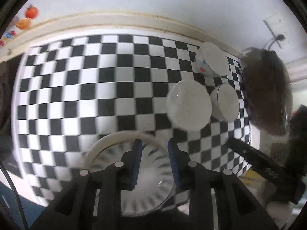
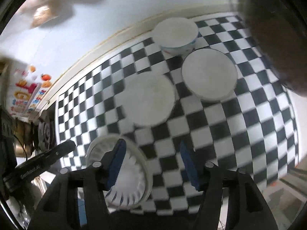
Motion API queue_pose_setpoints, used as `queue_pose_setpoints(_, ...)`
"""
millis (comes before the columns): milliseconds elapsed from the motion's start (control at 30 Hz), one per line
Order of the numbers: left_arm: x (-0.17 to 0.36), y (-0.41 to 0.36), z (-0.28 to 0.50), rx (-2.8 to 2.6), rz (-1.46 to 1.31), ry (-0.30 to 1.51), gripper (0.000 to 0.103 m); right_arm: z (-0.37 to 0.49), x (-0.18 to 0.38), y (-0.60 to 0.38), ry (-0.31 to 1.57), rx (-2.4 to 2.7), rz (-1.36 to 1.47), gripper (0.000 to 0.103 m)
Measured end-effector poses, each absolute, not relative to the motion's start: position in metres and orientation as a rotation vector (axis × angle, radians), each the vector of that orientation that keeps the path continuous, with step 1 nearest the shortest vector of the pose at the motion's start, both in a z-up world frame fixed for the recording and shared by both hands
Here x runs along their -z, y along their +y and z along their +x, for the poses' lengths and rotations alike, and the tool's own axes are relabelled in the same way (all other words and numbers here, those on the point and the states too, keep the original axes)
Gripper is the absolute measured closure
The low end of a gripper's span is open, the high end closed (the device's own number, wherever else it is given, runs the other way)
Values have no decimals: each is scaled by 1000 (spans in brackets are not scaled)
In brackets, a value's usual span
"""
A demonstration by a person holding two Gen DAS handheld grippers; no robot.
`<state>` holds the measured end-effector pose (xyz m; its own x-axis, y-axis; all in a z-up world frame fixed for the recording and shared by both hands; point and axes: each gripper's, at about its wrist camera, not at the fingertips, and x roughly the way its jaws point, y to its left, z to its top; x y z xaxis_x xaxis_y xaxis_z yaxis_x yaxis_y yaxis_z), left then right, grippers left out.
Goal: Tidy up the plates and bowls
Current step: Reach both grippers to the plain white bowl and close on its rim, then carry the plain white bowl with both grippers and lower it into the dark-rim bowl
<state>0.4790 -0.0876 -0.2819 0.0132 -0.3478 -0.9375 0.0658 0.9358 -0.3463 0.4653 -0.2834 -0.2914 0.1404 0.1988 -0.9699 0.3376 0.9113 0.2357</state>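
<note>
**Both tools hang empty over the checkered surface**

Here's the left tool [image 1: 155,143], pointing steeply down, blue pads a narrow gap apart and nothing pinched between them. Right under it sits the ribbed plate [image 1: 151,184], dark spokes round its rim, flat on the black-and-white checkered surface [image 1: 76,88]. Whether the pads touch that plate, I can't tell; the picture is smeared.

Further off and to the right: a plain white bowl [image 1: 189,105], and just beside it, nearly rim to rim, a bowl with a thin dark line round its edge [image 1: 225,102]. Beyond those two, close to the far wall, stands a patterned bowl [image 1: 211,61] with red and blue marks on its side.

Over to the right tool [image 2: 152,149]: pads standing well apart, about half open, only checkered cloth showing between them. Its left pad overlaps the ribbed plate's rim in this view; the plate lies at the near left. The three bowls cluster ahead, the patterned one farthest. A dark blurred shape, hair by the look of it, fills the right edge.
</note>
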Motion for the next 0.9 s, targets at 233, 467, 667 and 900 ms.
queue_pose_setpoints(233,339,-134,524,272,-250,1623,77,527,372,-318,1578,49,493,71)
queue_pose_setpoints(467,373,-159,540,259,-219,1673,82,549,404,-313,1657,12,407,83)
queue_pose_setpoints(667,378,-160,542,248,-210,1666,84,556,412,-312,1669,18,341,94)
queue_pose_setpoints(900,371,-163,532,258,-195,1648,84,556,403,-308,1646,7,305,94)
